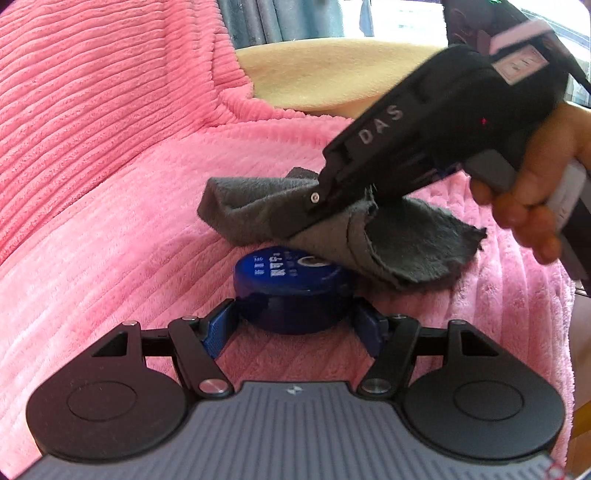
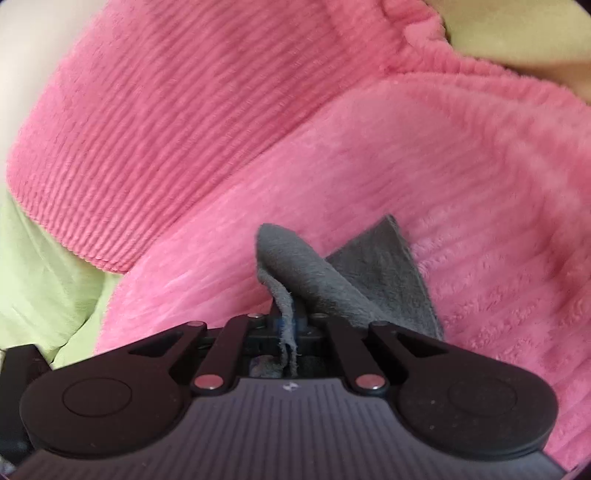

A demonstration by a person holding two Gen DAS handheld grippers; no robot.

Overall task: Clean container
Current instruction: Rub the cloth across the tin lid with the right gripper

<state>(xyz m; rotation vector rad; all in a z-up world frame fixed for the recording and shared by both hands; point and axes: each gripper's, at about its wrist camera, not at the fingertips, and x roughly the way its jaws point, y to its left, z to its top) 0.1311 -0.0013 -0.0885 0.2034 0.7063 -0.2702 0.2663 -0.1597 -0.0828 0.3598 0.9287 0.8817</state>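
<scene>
Left gripper [image 1: 293, 328] clamps round blue container [image 1: 291, 291], white-printed lid partly under grey cloth [image 1: 369, 236]

We're in a home here, a bedroom or lounge by the look of it. A plush pink ribbed blanket [image 1: 110, 155] fills the scene, draped over soft furniture. Just behind the blanket sits a tan cushion [image 1: 325, 77], and above that cushion hang blue-grey curtains [image 1: 258, 20] at a bright window. Beside the blanket's lower edge, pale green bedding [image 2: 40, 273] peeks out.
</scene>
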